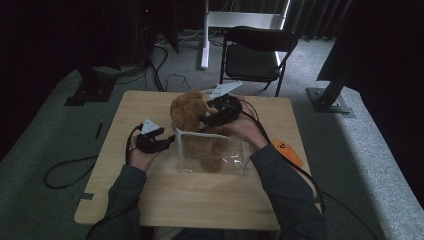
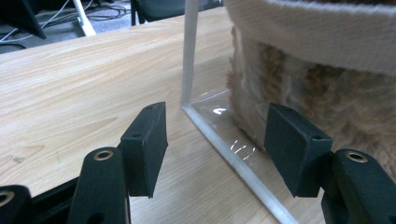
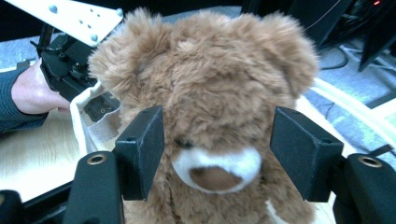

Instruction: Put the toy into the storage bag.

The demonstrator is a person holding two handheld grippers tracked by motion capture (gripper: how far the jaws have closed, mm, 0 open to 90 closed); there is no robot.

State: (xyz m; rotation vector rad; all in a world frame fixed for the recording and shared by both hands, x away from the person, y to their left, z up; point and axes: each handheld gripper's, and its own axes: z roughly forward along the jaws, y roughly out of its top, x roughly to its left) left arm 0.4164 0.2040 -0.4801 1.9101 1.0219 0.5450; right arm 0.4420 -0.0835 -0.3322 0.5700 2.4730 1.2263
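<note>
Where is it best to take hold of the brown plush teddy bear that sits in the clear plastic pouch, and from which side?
Probably the brown plush teddy bear by its head, from the front: it stands above the clear plastic pouch, soft and rounded, between the right gripper jaws.

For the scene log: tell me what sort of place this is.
Probably a lab or recording studio: dark curtains around the edges, cables on grey carpet, a folding chair, and one wooden table as the work spot.

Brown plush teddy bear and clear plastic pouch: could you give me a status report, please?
Both tools open. Left tool straddles clear plastic pouch edge. Right tool flanks brown plush teddy bear, half inside. Nothing in the way.
</note>
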